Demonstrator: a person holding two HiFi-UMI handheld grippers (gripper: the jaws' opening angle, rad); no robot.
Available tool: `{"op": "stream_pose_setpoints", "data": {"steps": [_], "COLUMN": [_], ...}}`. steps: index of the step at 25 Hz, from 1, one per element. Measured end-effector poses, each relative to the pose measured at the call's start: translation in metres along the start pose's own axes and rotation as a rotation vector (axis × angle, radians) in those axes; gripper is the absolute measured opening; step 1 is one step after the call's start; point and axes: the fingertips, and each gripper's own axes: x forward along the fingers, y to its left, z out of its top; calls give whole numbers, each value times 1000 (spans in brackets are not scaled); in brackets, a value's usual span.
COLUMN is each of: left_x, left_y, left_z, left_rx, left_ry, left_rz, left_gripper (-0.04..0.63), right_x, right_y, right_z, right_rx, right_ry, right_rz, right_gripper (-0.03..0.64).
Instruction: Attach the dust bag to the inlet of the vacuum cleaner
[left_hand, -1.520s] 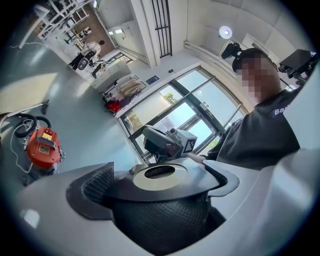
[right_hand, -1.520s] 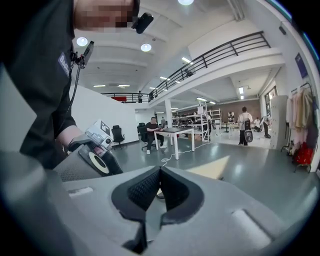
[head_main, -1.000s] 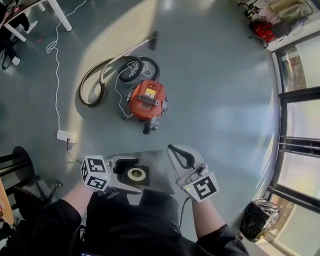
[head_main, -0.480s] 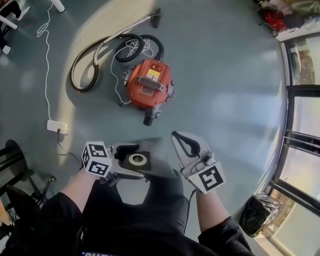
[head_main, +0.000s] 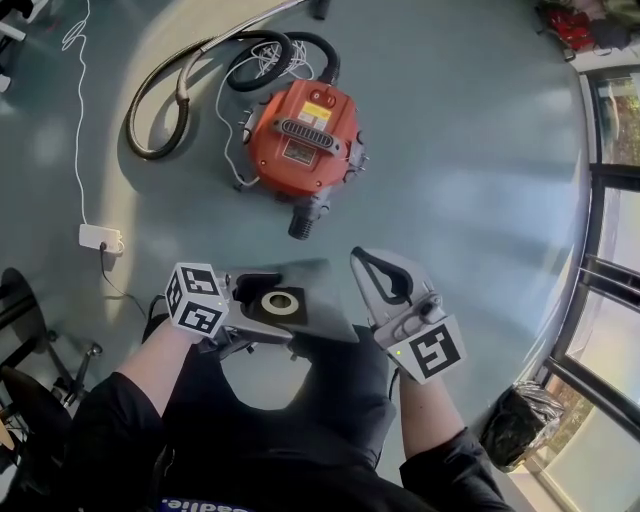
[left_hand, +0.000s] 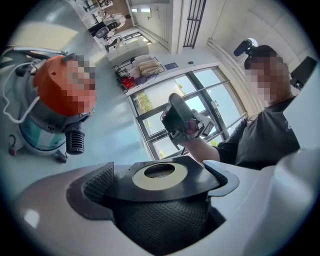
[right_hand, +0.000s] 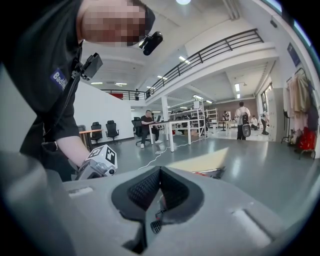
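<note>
At twelve o'clock, the round orange vacuum cleaner (head_main: 300, 140) carries a yellow label and a black ribbed inlet (head_main: 303, 222). At six o'clock, the dust bag (head_main: 278, 301) shows a black collar with a cream ring. The white cube (head_main: 197, 299) at eight o'clock bears black square markers. The floor (head_main: 480, 200) is grey-blue.

Open office, desks (right_hand: 181, 129), swivel chairs (right_hand: 111, 132), mezzanine railing (right_hand: 215, 49)
</note>
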Motion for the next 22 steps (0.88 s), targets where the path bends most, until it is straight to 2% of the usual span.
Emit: {"op": "stream_pose_setpoints", "data": {"steps": [6,10,15,22], "left_x": [13,19,23,32], "left_y": [45,77,109,157], "left_z": [-14,-24,-33,-44], "left_rx": [-61,-90,-102,-121], "left_ry": [60,63,59,101], "left_rz": [23,8,-12,-17], "left_gripper": [580,580,580,580], "right_x": [12,20,30,39], "right_y": [-7,-15,-21,-30], "right_z": [-27,-49,-74,-104], "right_rx": [-31,-42,-48,-91], "right_ry": [-1,-12,-44,-74], "right_rz": [3,-2,-4,-7], "right_gripper": [-8,-8,-8,-8]}}
